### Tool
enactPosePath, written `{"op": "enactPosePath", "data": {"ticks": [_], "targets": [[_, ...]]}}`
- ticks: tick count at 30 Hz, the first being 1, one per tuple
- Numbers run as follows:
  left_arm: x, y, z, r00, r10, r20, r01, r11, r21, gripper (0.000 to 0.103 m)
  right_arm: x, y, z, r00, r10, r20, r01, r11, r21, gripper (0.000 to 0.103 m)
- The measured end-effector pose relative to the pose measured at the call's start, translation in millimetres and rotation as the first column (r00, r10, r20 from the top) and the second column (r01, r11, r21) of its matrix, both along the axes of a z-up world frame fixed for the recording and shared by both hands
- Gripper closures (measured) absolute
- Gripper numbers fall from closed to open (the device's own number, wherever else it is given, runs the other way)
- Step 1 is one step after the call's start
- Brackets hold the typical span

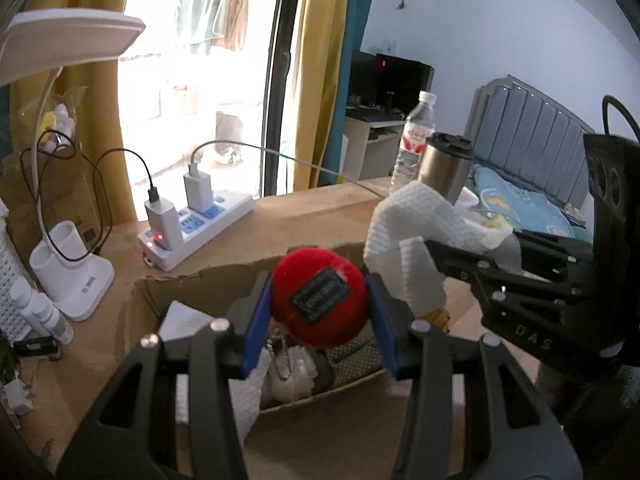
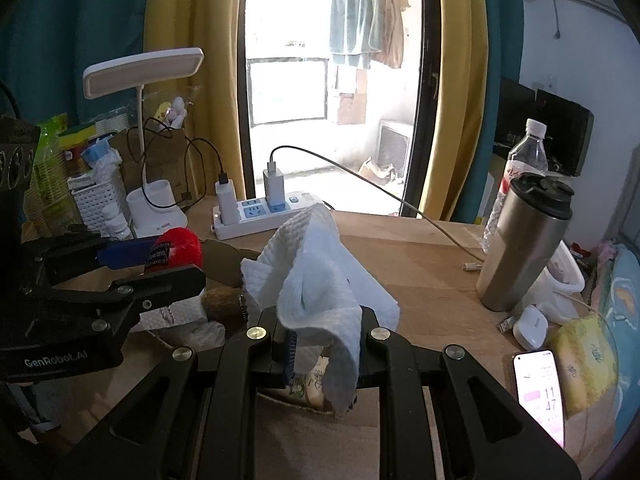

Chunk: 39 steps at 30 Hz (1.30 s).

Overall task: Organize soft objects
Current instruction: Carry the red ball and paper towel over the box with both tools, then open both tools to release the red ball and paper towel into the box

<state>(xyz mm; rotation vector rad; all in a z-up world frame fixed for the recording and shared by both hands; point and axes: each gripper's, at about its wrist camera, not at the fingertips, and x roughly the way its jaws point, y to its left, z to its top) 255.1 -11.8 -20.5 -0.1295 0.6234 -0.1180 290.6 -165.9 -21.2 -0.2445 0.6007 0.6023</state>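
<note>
Left gripper: blue pads clamped on either side of a red plush ball, jaws part-way apart, the ball filling the gap. A dark stitched label faces the left wrist camera. The ball hangs above the open cardboard box, over the box's far half.

Right gripper: jaws fully closed, pinching a white waffle-textured cloth. The cloth stands up from the pads in a loose peak, with one flap drooping down in front of them. In the left wrist view the same cloth hangs beside the ball, to its right, at the box's right edge; whether the two touch I cannot tell.

Inside the box: white cloth or paper, a bead chain and some pale soft items, partly hidden under the ball and fingers.

The box sits on a wooden desk. Behind it, a white power strip with two chargers plugged in, cables trailing. To the left of the strip, a white desk lamp on its base. On the right side of the desk, a steel tumbler with a black lid, a clear water bottle just behind it, and a phone with a lit screen at the near right edge.
</note>
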Motion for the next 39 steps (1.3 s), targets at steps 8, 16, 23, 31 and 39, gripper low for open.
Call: {"op": "enactPosePath", "data": {"ticks": [8, 16, 23, 31, 39], "targets": [[15.5, 2.0, -18.1, 0.999, 0.000, -0.045, -0.001, 1.000, -0.020, 0.056, 17.1, 7.9, -20.0, 0.999, 0.000, -0.044, -0.001, 1.000, -0.009, 0.084], [30.2, 2.1, -34.7, 0.996, -0.020, -0.088, 0.016, 0.998, -0.054, 0.056, 35.6, 12.8, -38.6, 0.996, -0.002, -0.085, 0.001, 1.000, -0.008, 0.084], [41.1, -2.1, -49.3, 0.991, -0.032, -0.128, 0.024, 0.998, -0.060, 0.056, 45.7, 17.7, -57.5, 0.993, -0.005, -0.117, 0.001, 1.000, -0.027, 0.084], [49.1, -7.0, -60.9, 0.983, -0.050, -0.177, 0.038, 0.997, -0.072, 0.056, 47.7, 16.3, -69.7, 0.989, -0.006, -0.145, 0.000, 0.999, -0.039, 0.084], [51.0, -7.0, -65.1, 0.979, -0.046, -0.200, 0.034, 0.997, -0.064, 0.055, 45.6, 13.9, -67.1, 0.990, -0.013, -0.142, 0.008, 0.999, -0.034, 0.070]]}}
